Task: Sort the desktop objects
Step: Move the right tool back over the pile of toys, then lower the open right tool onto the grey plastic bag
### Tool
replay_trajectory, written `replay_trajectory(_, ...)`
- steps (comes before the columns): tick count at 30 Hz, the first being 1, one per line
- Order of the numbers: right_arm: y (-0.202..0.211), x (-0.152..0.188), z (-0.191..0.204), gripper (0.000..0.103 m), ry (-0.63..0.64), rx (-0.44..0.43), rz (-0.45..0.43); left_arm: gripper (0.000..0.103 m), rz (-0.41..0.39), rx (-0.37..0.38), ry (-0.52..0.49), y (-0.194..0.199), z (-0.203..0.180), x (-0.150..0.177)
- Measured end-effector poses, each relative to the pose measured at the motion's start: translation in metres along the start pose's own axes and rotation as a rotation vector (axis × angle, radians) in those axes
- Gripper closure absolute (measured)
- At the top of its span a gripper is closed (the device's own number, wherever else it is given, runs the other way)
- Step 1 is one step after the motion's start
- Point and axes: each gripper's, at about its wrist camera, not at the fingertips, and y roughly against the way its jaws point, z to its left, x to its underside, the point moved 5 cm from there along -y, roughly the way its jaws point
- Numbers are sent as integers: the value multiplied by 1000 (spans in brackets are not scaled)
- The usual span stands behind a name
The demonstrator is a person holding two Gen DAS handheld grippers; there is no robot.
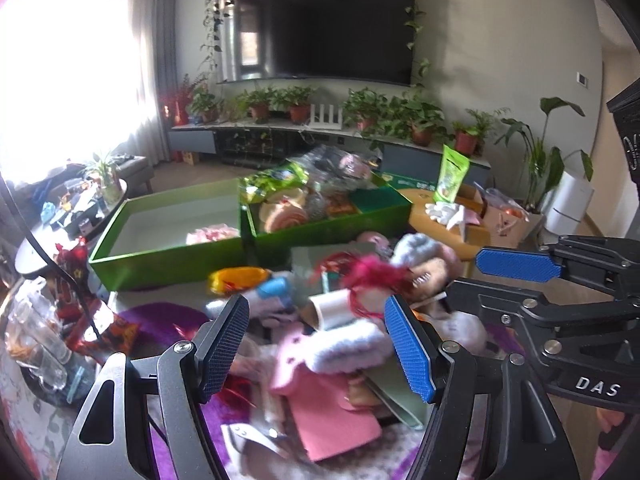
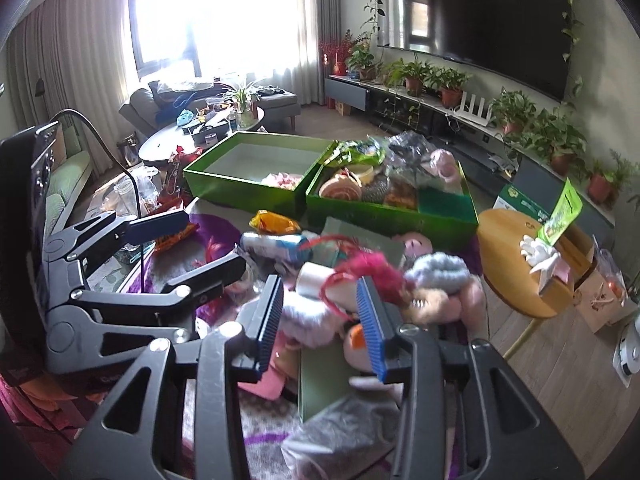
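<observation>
Jumbled soft toys (image 1: 352,320) heaped before two open green boxes (image 1: 248,232).

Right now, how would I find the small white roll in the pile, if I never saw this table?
Start at the two green boxes at the back. In front of them lies a heap of soft things; the white roll sits in its middle, beside a magenta feathery tuft. It is the only smooth, glossy cylinder there.
</observation>
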Motion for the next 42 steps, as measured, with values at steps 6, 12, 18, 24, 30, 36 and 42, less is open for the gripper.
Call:
replay_trajectory(6, 1, 24, -16, 64, -32, -7, 15, 32, 24, 14, -2, -5, -20, 13)
replay_trajectory(12, -6, 52, -33, 62, -55, -32, 49, 32, 29, -14, -10, -12, -36, 33)
replay_trajectory(18, -20, 80, -53, 61, -92, -58, 100, 32, 77, -6, 33, -23, -47, 56)
replay_trajectory(24, -31, 101, -61, 60, -109, -79, 138, 32, 102, -16, 19, -28, -58, 71)
replay_trajectory(30, -41, 114, -64, 60, -112, -99, 151, 32, 120, -18, 17, -29, -62, 84)
replay_trajectory(36, -56, 121, -75, 56, -142, -106, 172, 32, 140, -32, 15, -29, -63, 97)
replay_trajectory(42, -66, 127, -79, 53, -173, -148, 203, 32, 162, -36, 25, -31, -64, 104)
